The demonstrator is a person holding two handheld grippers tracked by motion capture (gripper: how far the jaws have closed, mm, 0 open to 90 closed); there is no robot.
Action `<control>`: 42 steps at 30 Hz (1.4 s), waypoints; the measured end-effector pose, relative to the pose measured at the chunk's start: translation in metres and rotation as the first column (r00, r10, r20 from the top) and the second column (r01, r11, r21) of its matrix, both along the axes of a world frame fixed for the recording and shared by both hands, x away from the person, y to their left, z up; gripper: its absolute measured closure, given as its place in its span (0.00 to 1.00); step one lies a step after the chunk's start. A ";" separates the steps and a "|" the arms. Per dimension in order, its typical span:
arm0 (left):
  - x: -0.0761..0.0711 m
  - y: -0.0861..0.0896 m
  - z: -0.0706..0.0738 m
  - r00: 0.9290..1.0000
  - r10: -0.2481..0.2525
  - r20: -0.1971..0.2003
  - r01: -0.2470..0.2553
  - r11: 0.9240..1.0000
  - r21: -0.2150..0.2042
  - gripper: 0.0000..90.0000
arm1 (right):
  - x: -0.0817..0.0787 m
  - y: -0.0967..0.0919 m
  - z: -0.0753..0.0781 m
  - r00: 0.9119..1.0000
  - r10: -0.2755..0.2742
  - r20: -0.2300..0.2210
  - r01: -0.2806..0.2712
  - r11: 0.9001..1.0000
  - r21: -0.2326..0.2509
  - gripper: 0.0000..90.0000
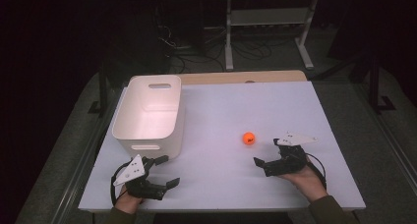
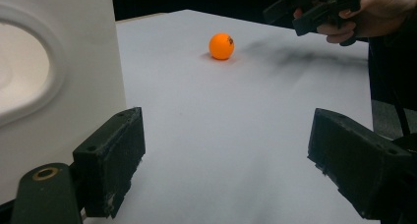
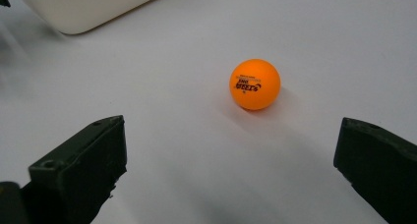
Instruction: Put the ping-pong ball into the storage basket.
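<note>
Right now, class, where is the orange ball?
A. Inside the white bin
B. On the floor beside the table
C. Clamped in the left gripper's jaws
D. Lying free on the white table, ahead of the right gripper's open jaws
D: the orange ball rests on the white table, untouched, ahead of the right gripper, whose jaws stand wide apart.

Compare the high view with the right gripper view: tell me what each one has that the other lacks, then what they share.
High view alone: the open top and handle slot of the white bin, both hands, the left tongs, the right tongs seen from outside, the floor and a metal stand beyond the table. Right gripper view alone: the dark print on the orange ball. Both: the ball on the white table, part of the bin, the right tongs' open jaws.
</note>
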State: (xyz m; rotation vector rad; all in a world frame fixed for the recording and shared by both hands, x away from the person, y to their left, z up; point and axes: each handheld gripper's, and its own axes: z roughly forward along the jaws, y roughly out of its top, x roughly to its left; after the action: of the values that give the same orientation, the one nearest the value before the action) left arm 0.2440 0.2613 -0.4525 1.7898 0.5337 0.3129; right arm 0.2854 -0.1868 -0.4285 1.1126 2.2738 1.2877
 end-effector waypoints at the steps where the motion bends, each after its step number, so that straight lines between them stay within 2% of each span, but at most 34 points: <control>1: 0.000 0.000 0.000 1.000 0.001 -0.001 -0.001 1.000 -0.001 0.16 | 0.000 0.000 0.000 1.000 -0.001 0.000 0.001 1.000 0.001 0.00; 25: 0.000 0.000 0.000 1.000 0.003 -0.005 -0.003 1.000 -0.006 0.16 | 0.010 0.003 0.003 1.000 -0.001 -0.019 0.001 1.000 0.011 0.00; 42: 0.000 0.000 0.000 1.000 0.003 -0.006 -0.003 1.000 -0.007 0.16 | 0.018 0.008 0.008 1.000 0.004 -0.016 -0.004 1.000 0.018 0.00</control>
State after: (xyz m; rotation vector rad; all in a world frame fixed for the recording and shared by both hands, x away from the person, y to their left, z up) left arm 0.2443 0.2615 -0.4526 1.7834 0.5416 0.3071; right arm 0.3038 -0.1791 -0.4209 1.1283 2.2812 1.3086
